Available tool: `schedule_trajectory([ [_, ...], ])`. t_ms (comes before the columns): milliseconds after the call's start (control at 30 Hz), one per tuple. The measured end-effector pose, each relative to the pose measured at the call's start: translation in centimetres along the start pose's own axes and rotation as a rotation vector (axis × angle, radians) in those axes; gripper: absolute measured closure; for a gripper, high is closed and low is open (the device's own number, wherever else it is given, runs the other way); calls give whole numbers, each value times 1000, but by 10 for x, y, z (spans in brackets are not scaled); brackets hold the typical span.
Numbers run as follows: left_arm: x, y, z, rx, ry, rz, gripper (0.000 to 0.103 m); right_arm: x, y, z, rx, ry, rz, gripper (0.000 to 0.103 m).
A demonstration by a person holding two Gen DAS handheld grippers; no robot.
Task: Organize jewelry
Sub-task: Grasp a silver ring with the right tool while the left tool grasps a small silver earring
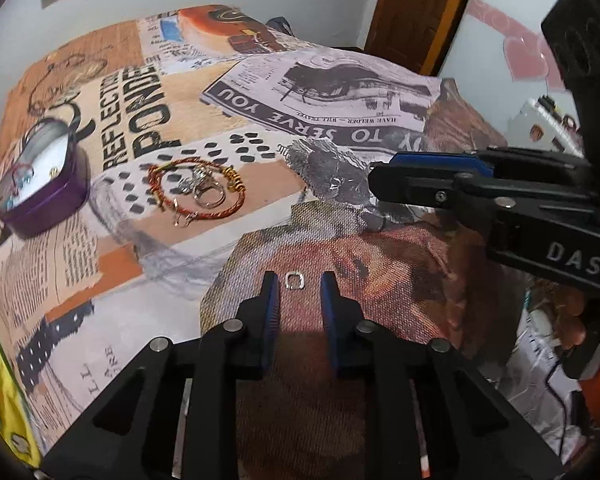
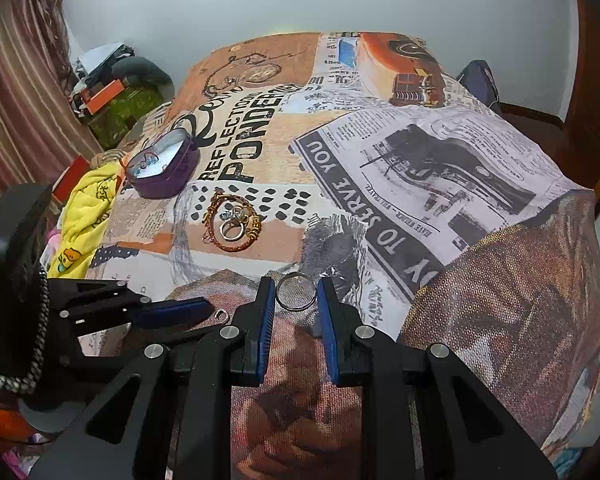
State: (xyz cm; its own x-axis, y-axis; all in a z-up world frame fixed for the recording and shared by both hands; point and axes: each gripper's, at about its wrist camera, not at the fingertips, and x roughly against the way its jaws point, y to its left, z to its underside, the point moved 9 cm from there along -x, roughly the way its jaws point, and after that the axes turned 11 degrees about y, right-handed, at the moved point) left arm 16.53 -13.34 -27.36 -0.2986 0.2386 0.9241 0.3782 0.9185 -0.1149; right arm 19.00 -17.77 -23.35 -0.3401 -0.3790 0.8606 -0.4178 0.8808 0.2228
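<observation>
A small silver ring (image 1: 294, 281) lies on the printed cloth between the tips of my open left gripper (image 1: 299, 282); it also shows in the right wrist view (image 2: 220, 315). A larger silver ring (image 2: 296, 291) lies between the tips of my open right gripper (image 2: 297, 292), close to both pads. A pile of jewelry (image 1: 198, 190), red-gold bangles with rings inside, lies further back (image 2: 233, 222). An open purple heart-shaped tin (image 1: 40, 176) with a few pieces inside stands at the left (image 2: 162, 168).
The patchwork printed cloth (image 1: 260, 92) covers the surface and drops off at the right edge (image 2: 560, 280). A yellow cloth (image 2: 84, 216) and clutter lie at the left. The right gripper's body (image 1: 500, 200) crosses the left wrist view.
</observation>
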Motion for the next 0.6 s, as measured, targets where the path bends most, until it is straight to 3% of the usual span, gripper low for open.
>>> schedule_trajectory([
  [100, -5, 0, -4, -16, 0, -26, 95, -1, 0, 1, -2, 4, -6, 83],
  [333, -2, 3, -7, 1, -20, -30, 95, 0, 4, -1, 9, 0, -14, 83],
  [600, 29, 31, -15, 88, -95, -34, 95, 7, 17, -17, 36, -35, -25, 83],
])
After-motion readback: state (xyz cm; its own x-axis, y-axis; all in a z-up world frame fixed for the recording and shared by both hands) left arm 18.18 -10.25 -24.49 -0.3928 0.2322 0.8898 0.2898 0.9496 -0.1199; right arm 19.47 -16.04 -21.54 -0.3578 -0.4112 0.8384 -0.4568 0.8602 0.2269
